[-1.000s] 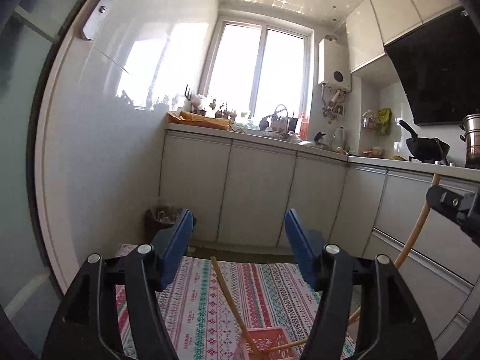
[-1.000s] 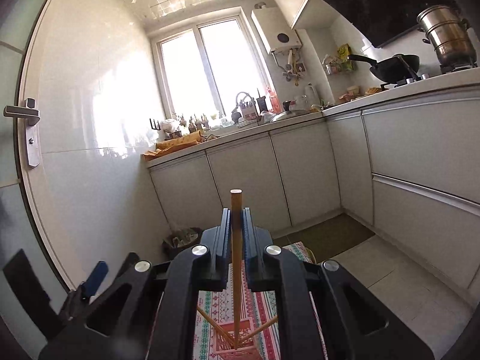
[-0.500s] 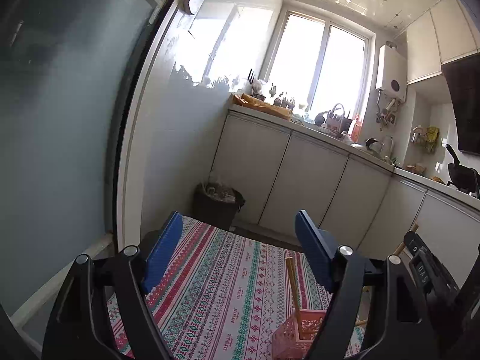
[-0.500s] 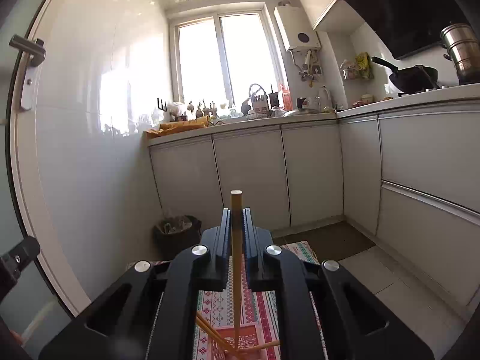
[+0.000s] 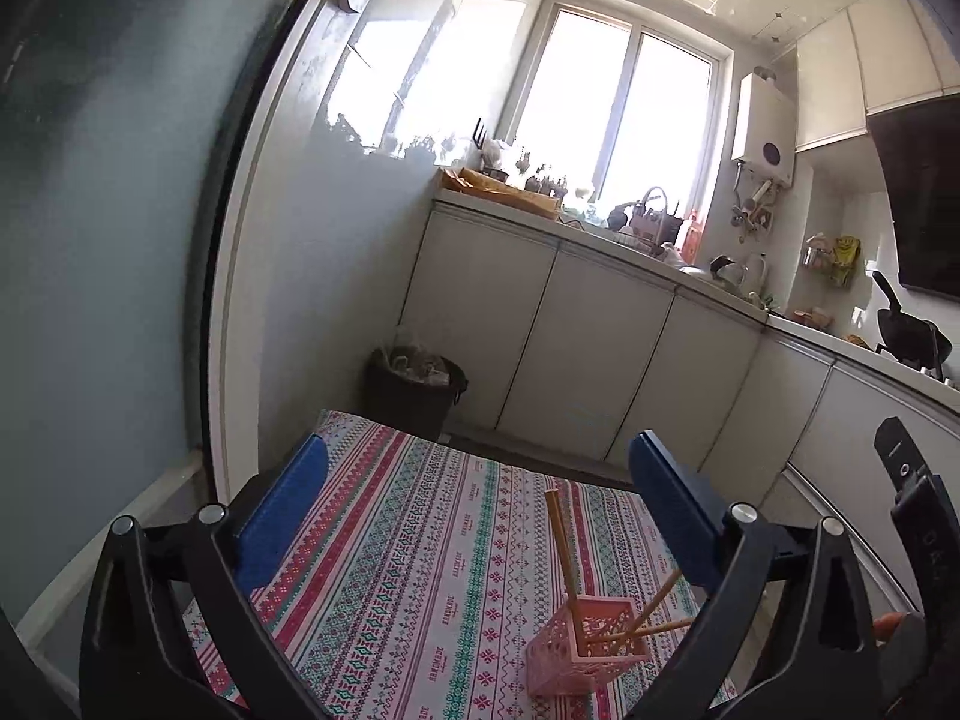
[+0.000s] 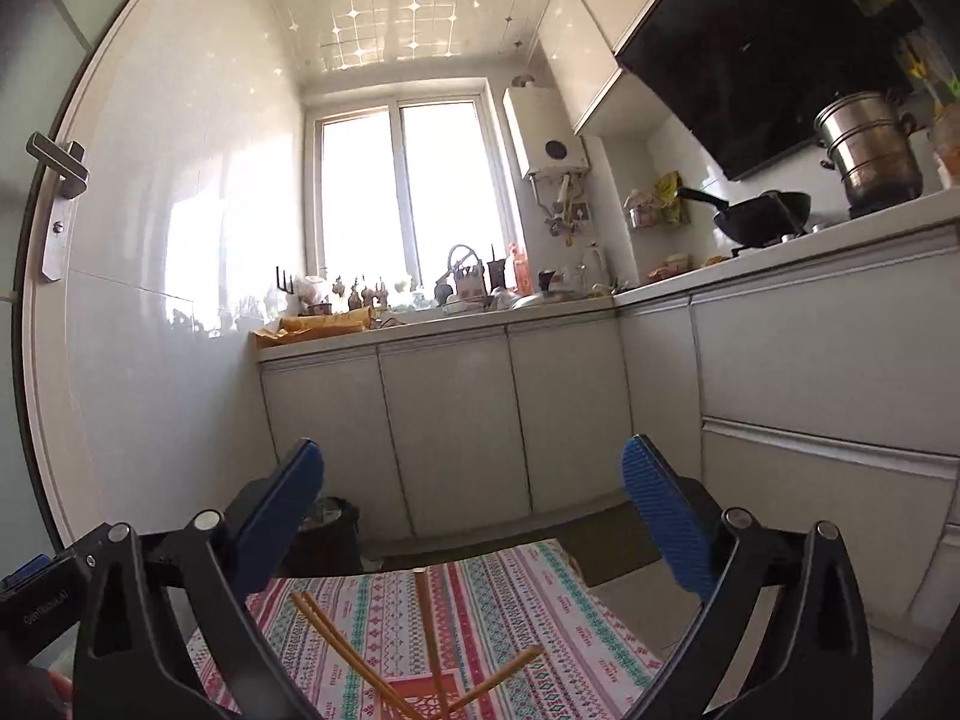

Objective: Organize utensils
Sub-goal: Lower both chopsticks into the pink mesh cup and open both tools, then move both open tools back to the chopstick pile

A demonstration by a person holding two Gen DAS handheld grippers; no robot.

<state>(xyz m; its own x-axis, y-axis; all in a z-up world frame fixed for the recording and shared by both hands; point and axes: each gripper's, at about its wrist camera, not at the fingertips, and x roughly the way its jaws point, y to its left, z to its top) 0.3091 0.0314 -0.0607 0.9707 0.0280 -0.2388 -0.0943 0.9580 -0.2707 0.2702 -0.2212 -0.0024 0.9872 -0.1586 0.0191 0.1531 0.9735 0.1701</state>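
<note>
While both jaws have just spread wide and empty, chopsticks [image 6: 429,630] lean splayed, seemingly tips-down, in pink basket [image 5: 585,645].

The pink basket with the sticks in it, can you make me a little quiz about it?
1. True or false: the chopsticks stand in the pink basket.
2. What lies under the basket?
A. bare floor
B. a striped tablecloth
C. a plate
3. Is the right hand-held gripper open or shut?

Key: 1 true. 2 B. 3 open, its jaws have just been opening, nothing between them.
</note>
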